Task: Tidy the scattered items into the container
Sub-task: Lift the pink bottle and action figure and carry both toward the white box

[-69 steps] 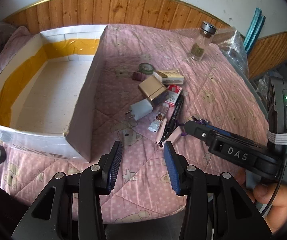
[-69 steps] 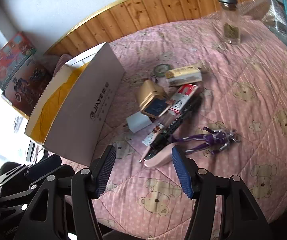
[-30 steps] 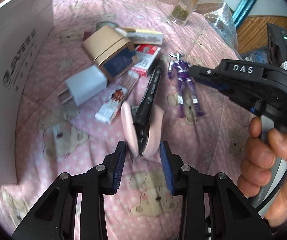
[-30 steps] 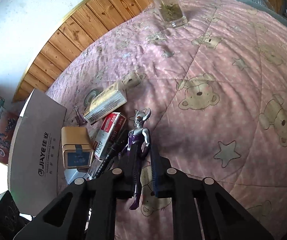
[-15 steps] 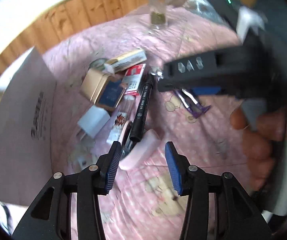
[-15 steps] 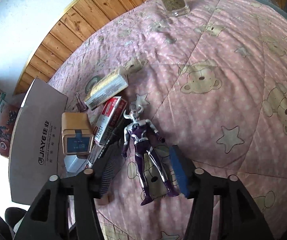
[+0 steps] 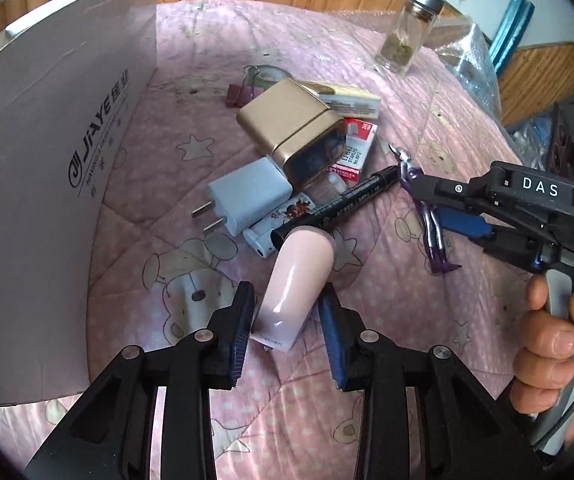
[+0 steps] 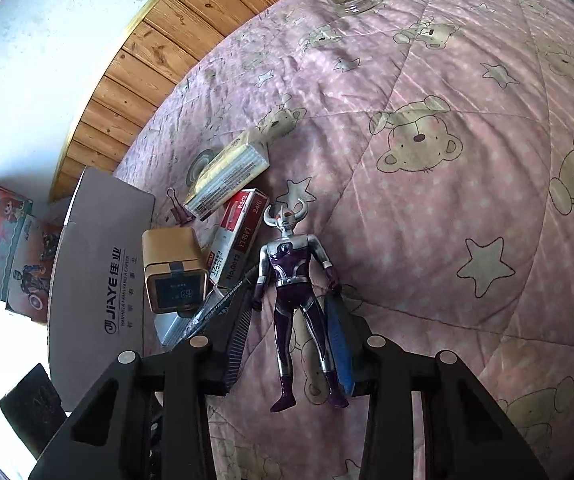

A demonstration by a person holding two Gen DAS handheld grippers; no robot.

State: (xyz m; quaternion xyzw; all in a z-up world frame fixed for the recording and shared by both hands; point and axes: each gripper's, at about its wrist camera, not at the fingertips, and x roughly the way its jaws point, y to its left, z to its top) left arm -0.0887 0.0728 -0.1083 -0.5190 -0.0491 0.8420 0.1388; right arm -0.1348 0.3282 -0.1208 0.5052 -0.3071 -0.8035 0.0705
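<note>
My left gripper [image 7: 287, 328] is open, its pads on either side of a pale pink case [image 7: 297, 284] lying on the pink bear quilt; small gaps show at the pads. My right gripper [image 8: 291, 344] is open around the legs of a purple and silver toy figure [image 8: 293, 280], which lies flat; the gripper also shows in the left wrist view [image 7: 447, 208]. The white cardboard box [image 7: 47, 140] stands to the left. A black marker [image 7: 343, 208], white charger [image 7: 247, 196], gold tin [image 7: 295, 128] and red staples box [image 7: 353, 152] lie in a pile.
A glass jar of dried leaves [image 7: 407, 32] stands at the back right. A yellow pack [image 7: 351, 98], a binder clip [image 7: 239, 92] and a tape roll [image 7: 267, 74] lie behind the pile. Bubble wrap [image 7: 467, 60] lies at the quilt's right edge.
My left gripper has come down over the pink case, which now lies between its pads. My right gripper has moved forward along the toy figure and stays open around its legs.
</note>
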